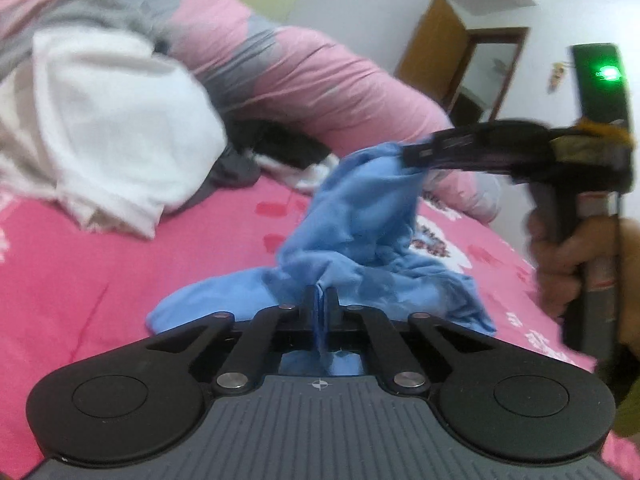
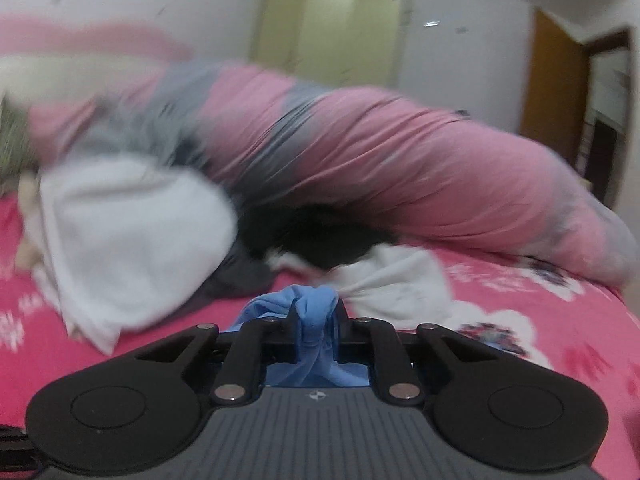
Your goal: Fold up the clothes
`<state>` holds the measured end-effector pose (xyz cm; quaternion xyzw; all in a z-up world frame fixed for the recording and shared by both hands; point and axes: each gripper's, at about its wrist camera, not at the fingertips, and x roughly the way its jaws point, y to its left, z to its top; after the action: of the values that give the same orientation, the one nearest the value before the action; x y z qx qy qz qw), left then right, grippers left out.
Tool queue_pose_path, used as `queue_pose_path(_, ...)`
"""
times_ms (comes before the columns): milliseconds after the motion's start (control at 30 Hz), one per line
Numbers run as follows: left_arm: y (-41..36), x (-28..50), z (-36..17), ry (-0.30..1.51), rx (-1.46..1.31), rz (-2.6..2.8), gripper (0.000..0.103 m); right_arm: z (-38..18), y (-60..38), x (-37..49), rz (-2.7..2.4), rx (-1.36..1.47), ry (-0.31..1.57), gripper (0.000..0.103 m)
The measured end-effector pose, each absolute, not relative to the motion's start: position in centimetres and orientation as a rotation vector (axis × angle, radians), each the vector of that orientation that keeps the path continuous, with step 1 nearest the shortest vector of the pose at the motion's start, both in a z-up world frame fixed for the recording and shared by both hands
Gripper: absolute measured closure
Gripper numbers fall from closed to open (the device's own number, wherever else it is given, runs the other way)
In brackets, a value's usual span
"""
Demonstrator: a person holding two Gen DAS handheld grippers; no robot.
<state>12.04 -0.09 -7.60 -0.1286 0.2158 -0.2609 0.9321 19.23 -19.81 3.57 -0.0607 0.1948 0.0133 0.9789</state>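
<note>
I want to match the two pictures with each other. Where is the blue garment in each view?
Left wrist view: the blue garment fills the centre, pinched low by the left tongs and lifted at upper right by the right tongs.
Right wrist view: blue garment at lower centre, bunched between the right tongs.
Shared landmark: the white garment pile at left.

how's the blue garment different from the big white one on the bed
The blue garment is pinched by both the left gripper and the right gripper; the white garment is touched by neither. The blue one is partly lifted off the pink bedsheet, crumpled and hanging from the right gripper; the white one lies in a heap. The blue one looks smaller than the white one. Both are unfolded.
</note>
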Motion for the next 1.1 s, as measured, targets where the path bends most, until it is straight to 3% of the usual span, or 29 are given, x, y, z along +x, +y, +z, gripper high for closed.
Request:
queue_pose_path(200,-0.8,7.0,-6.1,0.373,-0.179,-0.628,0.103,6.2,-26.1,8.8,-0.126,0.052,0.326,0.089)
queue_pose_path(533,-2.6,1.6,-8.4,0.520,-0.039,-0.725,0.103,-3.0,-35.0,-2.5,-0.343,0.260,0.602,0.089)
queue_pose_path(667,-2.3,1.5,-8.4,0.560,-0.038,-0.731,0.102,-4.1,-35.9,-4.0,-0.365,0.304,0.660,0.086)
queue_pose_path(800,-0.9,2.0,-7.9,0.578,-0.102,-0.694,0.100,-2.7,-36.3,-5.1,-0.363,0.291,0.618,0.082)
queue_pose_path(867,-0.3,2.6,-7.5,0.574,-0.132,-0.665,0.096,-1.6,-35.8,-5.7,-0.387,0.219,0.555,0.065)
queue_pose_path(933,-0.2,3.2,-7.3,0.572,-0.147,-0.640,0.091,-0.6,-35.2,-5.9,-0.364,0.184,0.484,0.056)
queue_pose_path(1100,-1.0,4.9,-7.6,0.593,-0.122,-0.595,0.086,-0.4,-31.1,-2.6,-0.165,0.060,0.458,0.051)
